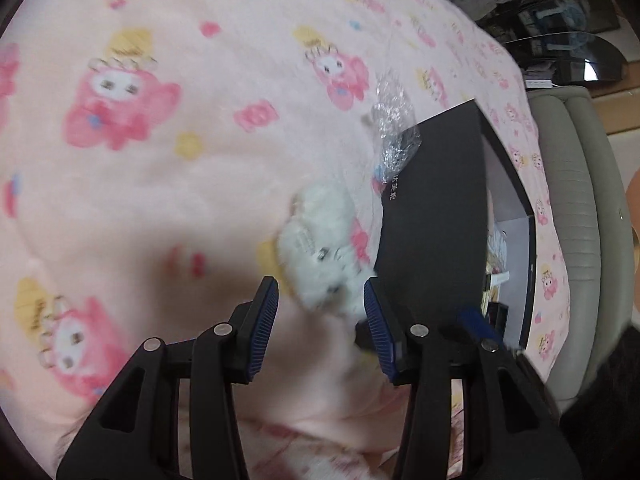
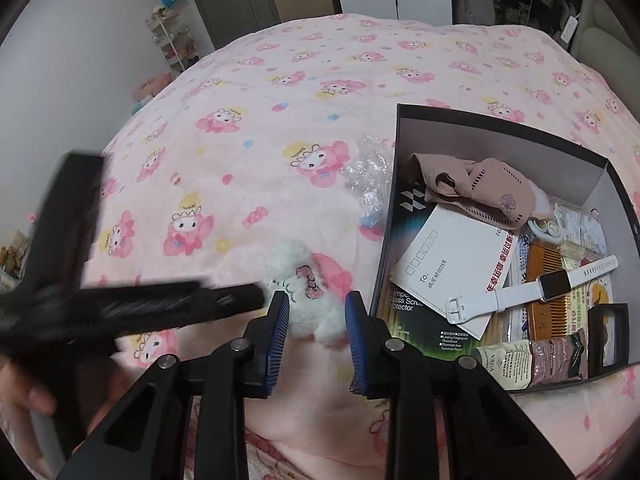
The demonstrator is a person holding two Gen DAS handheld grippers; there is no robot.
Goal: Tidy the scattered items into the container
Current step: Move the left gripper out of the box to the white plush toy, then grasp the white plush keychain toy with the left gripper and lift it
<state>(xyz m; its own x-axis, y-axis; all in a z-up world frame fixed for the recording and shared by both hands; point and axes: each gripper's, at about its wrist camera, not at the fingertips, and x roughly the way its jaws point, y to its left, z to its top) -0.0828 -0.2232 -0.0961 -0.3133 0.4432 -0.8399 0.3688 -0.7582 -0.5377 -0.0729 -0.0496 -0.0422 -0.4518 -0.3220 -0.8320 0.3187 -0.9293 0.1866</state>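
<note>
A small white fluffy plush toy [image 1: 320,256] lies on the pink blanket just left of the black box [image 1: 432,200]. My left gripper [image 1: 320,304] is open with the toy just ahead of its blue pads. My right gripper [image 2: 316,312] is also open, its pads either side of the same toy [image 2: 308,292]. The left gripper shows blurred in the right wrist view [image 2: 160,300], coming in from the left. The black box [image 2: 616,200] holds a white watch [image 2: 552,284], an envelope [image 2: 452,268], a wooden comb, a beige cloth [image 2: 476,192] and several packets.
A crumpled clear plastic wrapper [image 2: 370,176] lies on the blanket against the box's left wall; it also shows in the left wrist view [image 1: 394,120]. The pink patterned blanket [image 2: 280,128] covers the bed. A padded headboard [image 1: 576,208] stands beyond the box.
</note>
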